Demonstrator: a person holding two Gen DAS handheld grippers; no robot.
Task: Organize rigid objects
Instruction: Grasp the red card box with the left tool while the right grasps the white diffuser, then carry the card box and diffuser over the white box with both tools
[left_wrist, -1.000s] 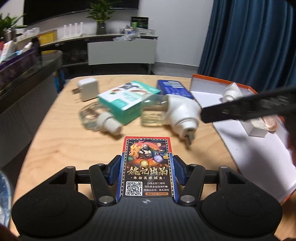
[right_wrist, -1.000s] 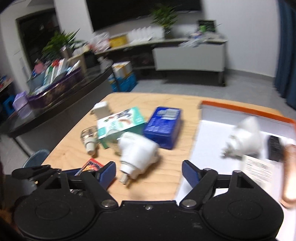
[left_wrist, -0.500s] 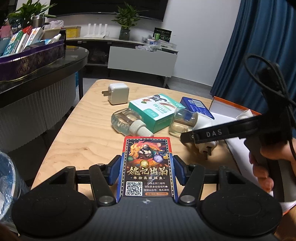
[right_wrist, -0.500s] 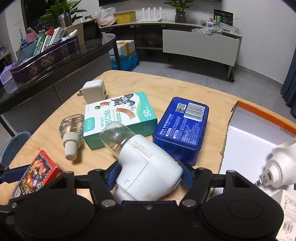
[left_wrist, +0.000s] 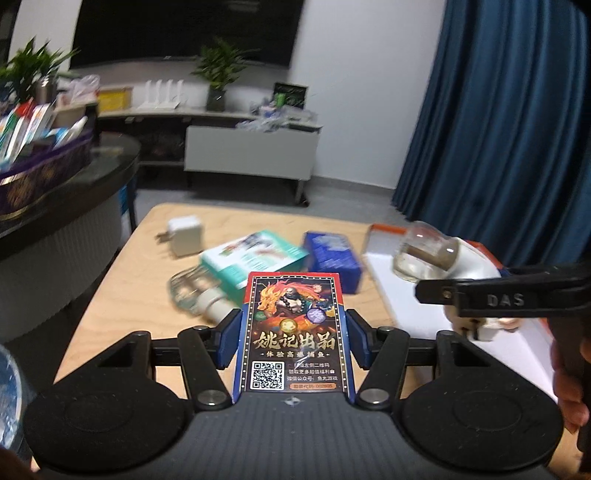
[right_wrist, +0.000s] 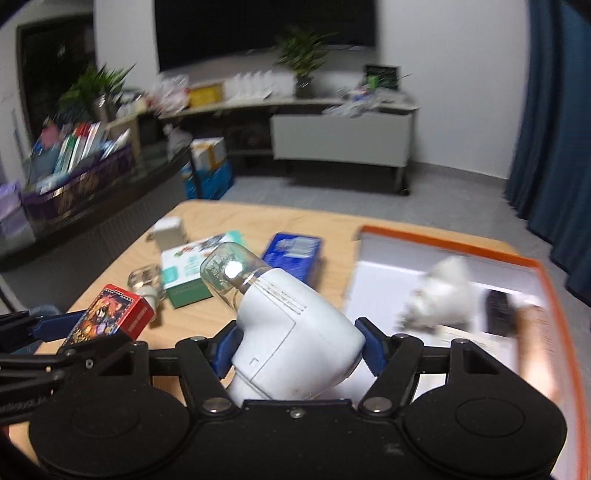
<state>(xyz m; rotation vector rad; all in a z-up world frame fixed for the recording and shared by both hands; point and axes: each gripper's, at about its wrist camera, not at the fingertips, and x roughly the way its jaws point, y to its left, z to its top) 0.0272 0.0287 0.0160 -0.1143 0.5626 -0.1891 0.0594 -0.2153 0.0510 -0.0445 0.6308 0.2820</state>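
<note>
The near bench (right_wrist: 192, 328) edge lies bare. Farther in, a teal box (right_wrist: 192, 271), a blue box (right_wrist: 293, 254), a refill bottle (left_wrist: 199, 295) and a white charger (left_wrist: 184, 236) crowd it; the orange-rimmed tray (right_wrist: 443, 236) blocks the right.

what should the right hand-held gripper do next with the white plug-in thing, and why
Probably carry it across over the orange-rimmed box and lower it in. The right hand-held gripper is clamped on the white plug-in vaporizer and holds it off the table, and a similar white unit already lies in that box, which suggests that is where it goes.
</note>
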